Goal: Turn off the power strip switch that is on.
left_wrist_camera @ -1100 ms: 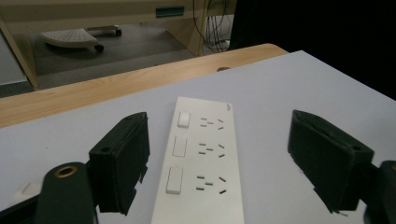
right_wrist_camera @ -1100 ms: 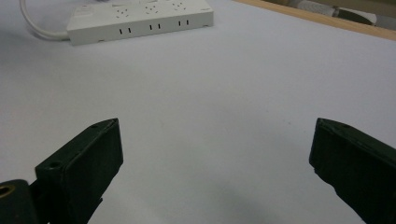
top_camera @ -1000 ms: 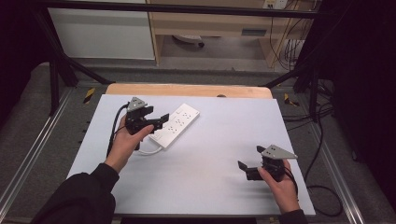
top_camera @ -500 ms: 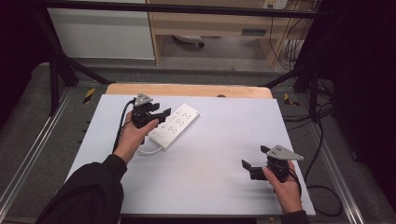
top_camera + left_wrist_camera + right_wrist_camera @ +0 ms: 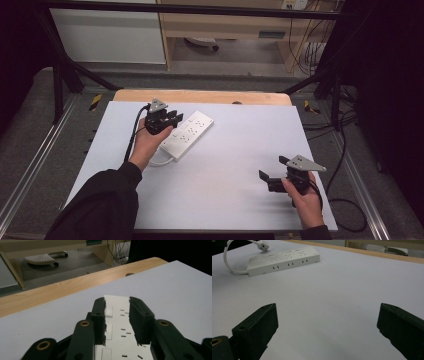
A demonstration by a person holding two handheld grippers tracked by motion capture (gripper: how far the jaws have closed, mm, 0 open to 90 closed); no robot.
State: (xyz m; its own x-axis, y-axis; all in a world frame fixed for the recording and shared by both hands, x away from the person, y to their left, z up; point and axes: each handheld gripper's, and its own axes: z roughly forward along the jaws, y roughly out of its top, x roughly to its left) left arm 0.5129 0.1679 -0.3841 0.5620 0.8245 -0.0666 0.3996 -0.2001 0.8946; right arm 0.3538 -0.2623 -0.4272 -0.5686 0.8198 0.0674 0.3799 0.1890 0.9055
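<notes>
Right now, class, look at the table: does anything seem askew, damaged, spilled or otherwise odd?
Nothing stands out. The white power strip lies flat but at a diagonal on the table, its cord curling to a loose, unplugged plug. The left hand-held gripper hovers open over it; the right hand-held gripper is open, well apart.

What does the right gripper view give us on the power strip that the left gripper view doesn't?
Right gripper view alone: the whole power strip from the side, its white cord looping off one end, the plug lying on the table beyond it, and the right gripper wide open over the bare white tabletop. Left gripper view alone: the left gripper part-open just above the strip, whose switches and socket slots face up. Both: the strip flat on the table, the wooden edge beyond.
</notes>
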